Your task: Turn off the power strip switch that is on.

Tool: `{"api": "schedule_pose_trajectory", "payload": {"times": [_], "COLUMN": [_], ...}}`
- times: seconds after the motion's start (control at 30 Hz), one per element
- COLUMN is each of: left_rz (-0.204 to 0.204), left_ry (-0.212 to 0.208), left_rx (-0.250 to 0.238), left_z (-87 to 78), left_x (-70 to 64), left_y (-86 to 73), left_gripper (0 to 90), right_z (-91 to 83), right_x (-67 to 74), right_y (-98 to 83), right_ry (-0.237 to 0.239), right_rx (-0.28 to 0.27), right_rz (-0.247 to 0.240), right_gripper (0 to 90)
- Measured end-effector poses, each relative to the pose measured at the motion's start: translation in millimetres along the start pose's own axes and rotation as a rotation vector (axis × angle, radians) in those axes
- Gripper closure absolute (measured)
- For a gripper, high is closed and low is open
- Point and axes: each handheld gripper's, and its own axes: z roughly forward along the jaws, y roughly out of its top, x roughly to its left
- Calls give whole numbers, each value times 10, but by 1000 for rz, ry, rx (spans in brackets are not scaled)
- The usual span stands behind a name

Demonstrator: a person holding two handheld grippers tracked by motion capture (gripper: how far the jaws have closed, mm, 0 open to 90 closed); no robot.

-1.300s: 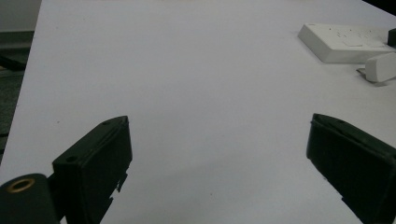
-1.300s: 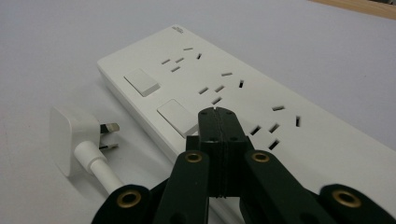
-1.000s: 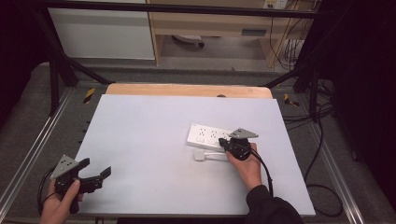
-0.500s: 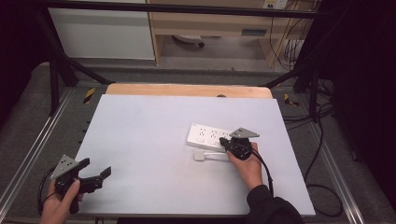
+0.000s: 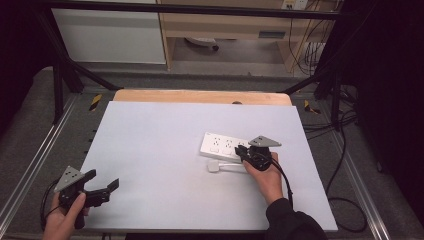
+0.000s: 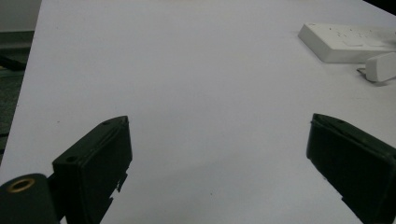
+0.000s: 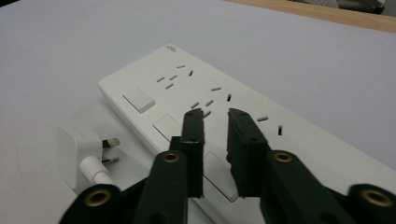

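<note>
A white power strip [image 5: 222, 146] lies flat on the white table [image 5: 160, 140], right of centre. A white plug [image 5: 214, 167] with its short cable rests on the table just in front of the strip, its pins toward it [image 7: 77, 156]. My right gripper [image 5: 243, 151] hovers over the strip's near end [image 7: 224, 93]. Its jaws [image 7: 215, 114] are drawn almost together with a narrow gap and nothing between them. My left gripper [image 5: 104, 180] sits at the table's near left corner, wide open and empty [image 6: 219, 121]. It faces the strip [image 6: 345, 39] and the plug [image 6: 380, 66] from far off.
A wooden strip [image 5: 200, 96] borders the table's far edge. Metal frame rails [image 5: 45, 145] run along both sides. Black cables [image 5: 345, 200] lie on the floor to the right. A broad stretch of white surface separates the two grippers.
</note>
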Motion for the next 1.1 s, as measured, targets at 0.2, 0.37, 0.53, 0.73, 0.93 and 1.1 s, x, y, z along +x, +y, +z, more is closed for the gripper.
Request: {"api": "schedule_pose_trajectory", "payload": {"times": [0.2, 0.37, 0.53, 0.73, 0.93, 1.1], "left_rz": [-1, 1, 1, 1, 2, 4], "left_ry": [0, 0, 1, 1, 1, 1], "left_rx": [2, 1, 1, 2, 2, 3], "left_z": [2, 1, 1, 0, 1, 0], "left_x": [-2, 0, 0, -1, 0, -1], "left_y": [-1, 0, -1, -1, -1, 0], "left_gripper": [68, 68, 68, 68, 68, 68], "right_z": [-29, -42, -44, -33, -42, -108], "right_x": [-13, -13, -13, -6, 14, -2], "right_y": [17, 28, 65, 97, 111, 152], "right_ry": [-3, 0, -3, -11, -28, -31], "right_rx": [0, 3, 9, 24, 38, 21], "right_rz": [24, 29, 34, 40, 23, 26], "right_gripper": [598, 483, 339, 121, 50, 66]}}
